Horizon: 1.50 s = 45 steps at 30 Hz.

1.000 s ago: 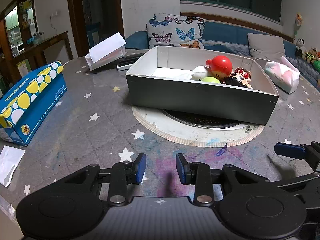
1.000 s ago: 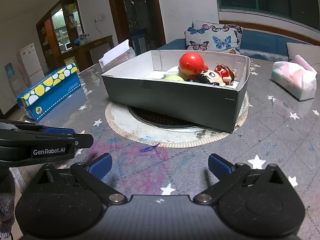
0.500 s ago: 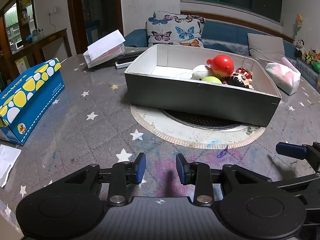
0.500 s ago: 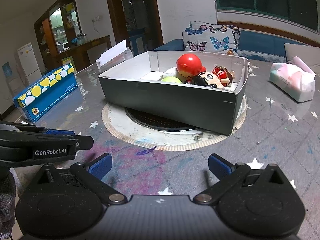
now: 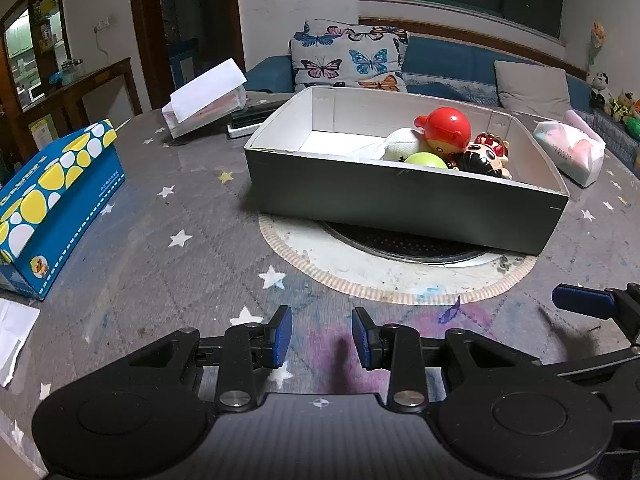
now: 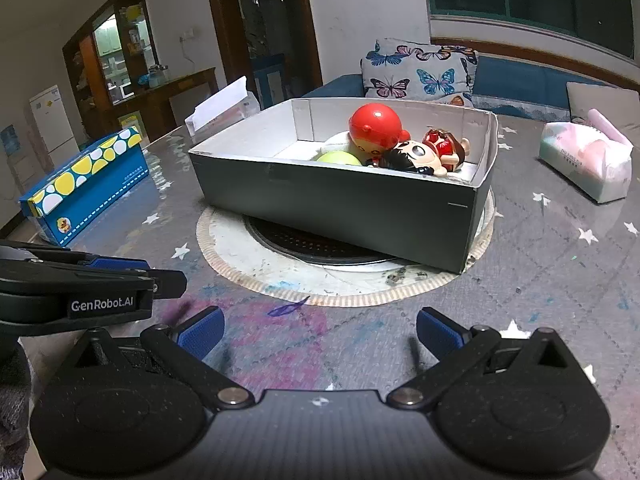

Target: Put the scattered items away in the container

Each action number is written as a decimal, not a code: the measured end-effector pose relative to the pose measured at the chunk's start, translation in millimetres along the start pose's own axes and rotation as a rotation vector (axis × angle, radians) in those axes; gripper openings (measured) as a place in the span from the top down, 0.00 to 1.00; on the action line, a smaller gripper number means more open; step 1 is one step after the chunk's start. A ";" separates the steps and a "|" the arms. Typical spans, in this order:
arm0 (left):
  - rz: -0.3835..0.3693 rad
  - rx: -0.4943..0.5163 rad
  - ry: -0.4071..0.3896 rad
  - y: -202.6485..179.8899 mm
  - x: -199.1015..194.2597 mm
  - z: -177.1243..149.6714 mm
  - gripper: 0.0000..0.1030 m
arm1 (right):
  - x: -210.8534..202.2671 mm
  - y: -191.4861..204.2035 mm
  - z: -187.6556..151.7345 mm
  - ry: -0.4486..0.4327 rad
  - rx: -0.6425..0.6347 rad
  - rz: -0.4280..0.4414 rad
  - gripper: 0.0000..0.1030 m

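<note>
A grey cardboard box (image 5: 400, 204) (image 6: 340, 204) sits on a round mat in the middle of the table. Inside it lie a red-headed toy (image 5: 444, 128) (image 6: 376, 124), a green ball (image 5: 426, 160) (image 6: 340, 158), a black-haired doll (image 5: 482, 158) (image 6: 416, 156) and a white soft item (image 5: 402, 144). My left gripper (image 5: 322, 340) hovers low over the table in front of the box, its jaws a narrow gap apart and holding nothing. To its right, my right gripper (image 6: 320, 330) is wide open and also holds nothing.
A blue and yellow tissue box (image 5: 52, 200) (image 6: 88, 188) lies at the left. A pink tissue pack (image 5: 568, 152) (image 6: 588, 160) is at the right. A white-lidded box (image 5: 204, 96) stands at the back left, and a paper scrap (image 5: 12, 336) lies near the left edge.
Both wrist views have shifted slightly, so the two grippers drifted a little in front of the box. Their jaw openings are unchanged, and nothing in the box moved.
</note>
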<state>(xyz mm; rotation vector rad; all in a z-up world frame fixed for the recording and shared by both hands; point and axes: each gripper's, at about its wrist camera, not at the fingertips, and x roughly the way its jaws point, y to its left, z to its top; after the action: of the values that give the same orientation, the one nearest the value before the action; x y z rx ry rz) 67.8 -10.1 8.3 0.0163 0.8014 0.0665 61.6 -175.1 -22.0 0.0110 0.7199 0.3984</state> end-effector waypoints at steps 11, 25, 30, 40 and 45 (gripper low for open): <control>-0.002 0.008 0.010 -0.7 6.9 4.7 0.65 | 7.0 1.0 4.0 0.011 0.003 -0.001 0.00; -0.002 0.017 0.023 -1.2 19.0 13.9 0.65 | 16.9 -1.6 10.1 0.021 0.015 -0.004 0.00; -0.002 0.018 0.026 -1.0 21.5 16.4 0.65 | 19.3 -3.6 11.7 0.023 0.021 -0.008 0.00; -0.008 0.026 0.029 -3.0 28.4 23.2 0.65 | 25.5 -8.4 15.1 0.028 0.030 -0.020 0.00; -0.009 0.029 0.034 -4.4 32.3 25.8 0.65 | 29.8 -10.6 17.0 0.032 0.036 -0.024 0.00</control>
<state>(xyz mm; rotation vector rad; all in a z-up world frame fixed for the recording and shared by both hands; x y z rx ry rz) 108.9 -12.1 2.9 0.0393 0.8363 0.0469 96.6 -172.0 -29.7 0.0294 0.7581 0.3631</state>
